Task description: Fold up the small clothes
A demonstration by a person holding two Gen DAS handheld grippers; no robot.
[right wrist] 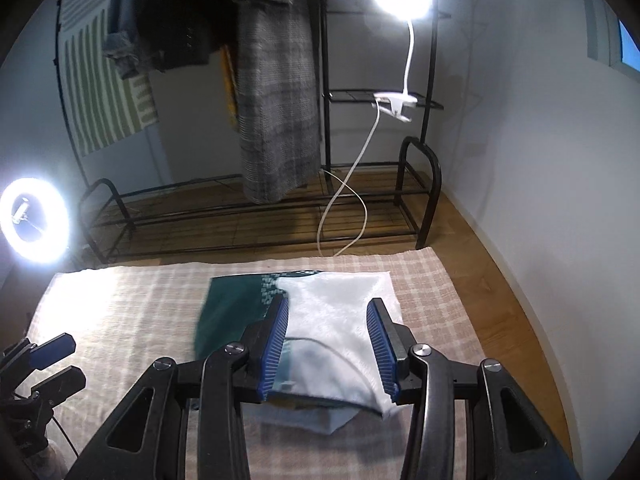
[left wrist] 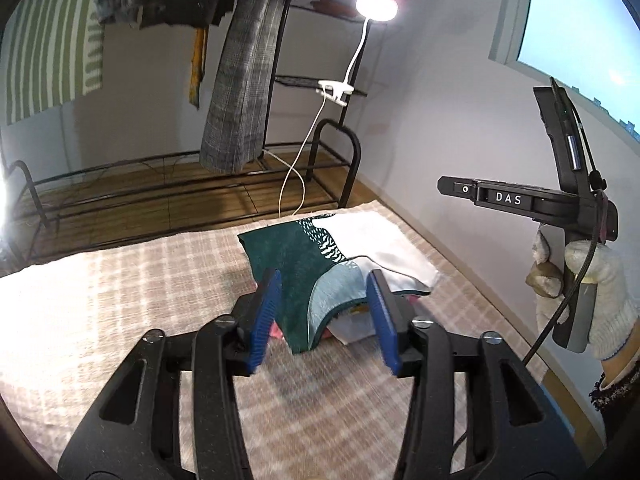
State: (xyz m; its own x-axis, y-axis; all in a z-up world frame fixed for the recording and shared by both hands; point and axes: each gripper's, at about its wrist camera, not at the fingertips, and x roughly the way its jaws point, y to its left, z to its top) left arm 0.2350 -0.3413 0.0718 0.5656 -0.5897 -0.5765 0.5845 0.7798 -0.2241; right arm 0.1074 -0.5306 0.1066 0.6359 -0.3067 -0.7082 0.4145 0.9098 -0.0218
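Both tongs, left (left wrist: 326, 316) and right (right wrist: 328, 344), hang released above the folded green-and-white garment (left wrist: 340, 256); its top flap may spring open, seemingly sitting unevenly on clothes beneath

- The folded cloth (left wrist: 332, 256) is showing dark green, pale blue and white patches, with a speckled green-and-white band between them.
- The mat (left wrist: 120, 300) under it is wearing a beige and white check.
- The gripper pads (right wrist: 276, 340) are showing blue against black arms.
- The hanging coat (right wrist: 276, 92) is showing a grey plaid.
- The towel (right wrist: 100, 80) is showing green and white stripes.
- The glove (left wrist: 600, 288) is looking white.
- The floor (right wrist: 472, 240) is showing brown wood.
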